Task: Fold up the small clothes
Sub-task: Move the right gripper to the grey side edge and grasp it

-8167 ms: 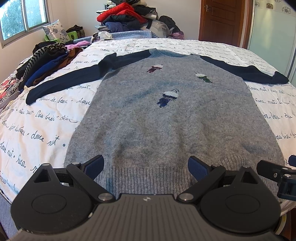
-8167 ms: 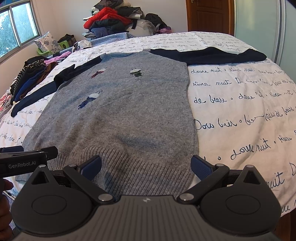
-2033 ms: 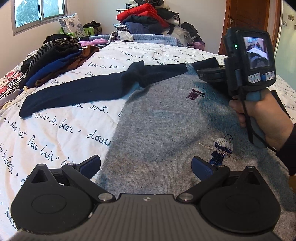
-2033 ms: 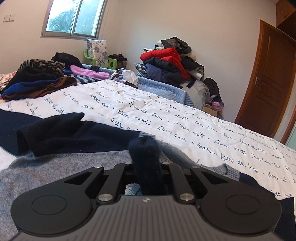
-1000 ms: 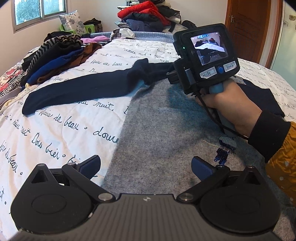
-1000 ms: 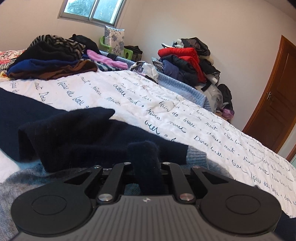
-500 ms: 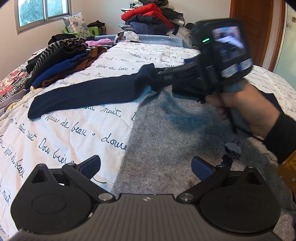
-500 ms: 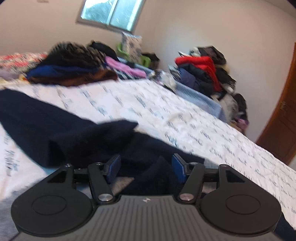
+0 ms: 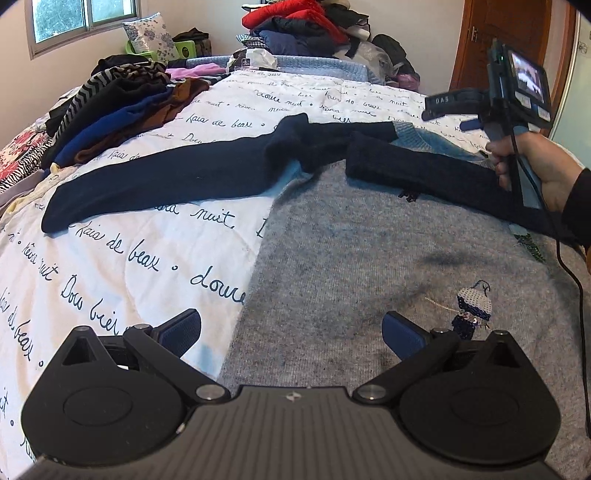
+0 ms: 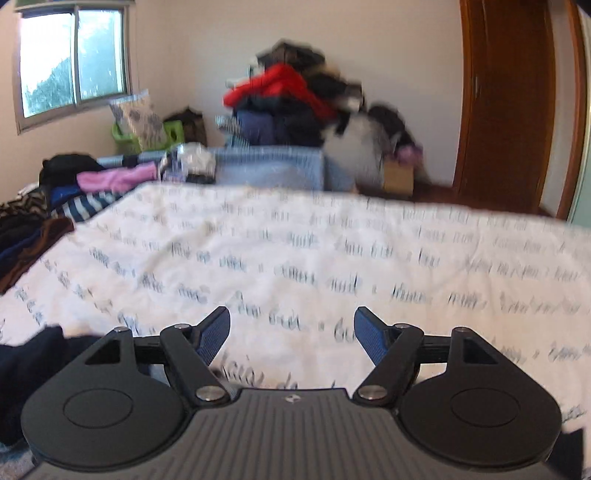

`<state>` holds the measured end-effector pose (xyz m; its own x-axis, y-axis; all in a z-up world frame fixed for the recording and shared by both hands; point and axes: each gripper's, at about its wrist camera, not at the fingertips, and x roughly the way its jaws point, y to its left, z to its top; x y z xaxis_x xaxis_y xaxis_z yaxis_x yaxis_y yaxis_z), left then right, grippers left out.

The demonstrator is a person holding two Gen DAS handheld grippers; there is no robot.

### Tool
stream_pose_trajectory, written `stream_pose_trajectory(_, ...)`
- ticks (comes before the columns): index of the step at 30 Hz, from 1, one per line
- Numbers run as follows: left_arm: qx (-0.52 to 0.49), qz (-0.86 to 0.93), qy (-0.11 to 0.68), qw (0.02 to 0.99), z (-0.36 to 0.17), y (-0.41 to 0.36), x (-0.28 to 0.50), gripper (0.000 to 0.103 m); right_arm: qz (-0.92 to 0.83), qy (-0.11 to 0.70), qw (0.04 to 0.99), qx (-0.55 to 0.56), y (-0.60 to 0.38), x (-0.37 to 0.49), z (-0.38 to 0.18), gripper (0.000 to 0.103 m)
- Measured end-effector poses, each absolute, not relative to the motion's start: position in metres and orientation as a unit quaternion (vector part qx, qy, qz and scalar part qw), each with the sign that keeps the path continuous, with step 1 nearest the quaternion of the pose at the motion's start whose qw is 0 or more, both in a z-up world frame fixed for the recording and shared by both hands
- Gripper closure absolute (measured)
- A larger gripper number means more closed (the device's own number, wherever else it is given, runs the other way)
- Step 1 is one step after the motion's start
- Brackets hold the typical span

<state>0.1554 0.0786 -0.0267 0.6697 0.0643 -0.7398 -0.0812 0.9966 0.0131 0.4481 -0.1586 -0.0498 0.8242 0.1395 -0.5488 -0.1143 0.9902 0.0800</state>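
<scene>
A grey sweater (image 9: 369,266) with navy sleeves lies flat on the bed. One navy sleeve (image 9: 424,173) is folded across its chest, and the other sleeve (image 9: 166,181) stretches out to the left. My left gripper (image 9: 291,328) hovers open over the sweater's left edge, holding nothing. A hand holds my right gripper (image 9: 443,112) above the sweater's far right side, clear of the folded sleeve. In the blurred right wrist view, the right gripper (image 10: 291,325) has its jaws opening, with only the bedspread (image 10: 332,251) showing between them. A bit of navy sleeve (image 10: 29,354) shows at lower left.
Folded clothes (image 9: 110,107) are stacked along the bed's left side. A heap of clothes (image 9: 303,29) rises behind the bed's far end. A wooden door (image 9: 517,37) stands at the back right. White lettered bedspread (image 9: 129,258) lies bare left of the sweater.
My right gripper opened and let go of the navy sleeve, which now lies across the sweater's chest. It then swung away to the right and rose a little. The left gripper stayed put.
</scene>
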Motion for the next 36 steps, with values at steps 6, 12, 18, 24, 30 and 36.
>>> stream_pose_trajectory(6,-0.016,0.046,0.405,0.913,-0.027,0.082,0.161,0.000,0.115,0.325,0.939,-0.022,-0.148,0.437,-0.085,0.029)
stream_pose_trajectory(12,-0.014,0.038,0.409,0.912,-0.029,0.078,0.165,0.000,0.143,0.302,0.934,-0.126,-0.127,0.420,-0.092,0.029)
stream_pose_trajectory(18,-0.008,0.038,0.411,0.911,-0.031,0.075,0.169,0.000,0.198,0.297,0.923,-0.141,-0.124,0.430,-0.087,0.042)
stream_pose_trajectory(24,-0.011,0.039,0.416,0.908,-0.033,0.075,0.173,0.000,0.217,0.286,0.921,-0.152,-0.117,0.439,-0.087,0.055)
stream_pose_trajectory(30,-0.006,0.039,0.421,0.906,-0.036,0.074,0.175,0.000,0.131,0.204,0.946,-0.215,-0.102,0.441,-0.085,0.055)
stream_pose_trajectory(36,-0.010,0.039,0.423,0.905,-0.035,0.077,0.174,0.000,0.123,0.202,0.958,-0.163,-0.107,0.461,-0.068,0.054)
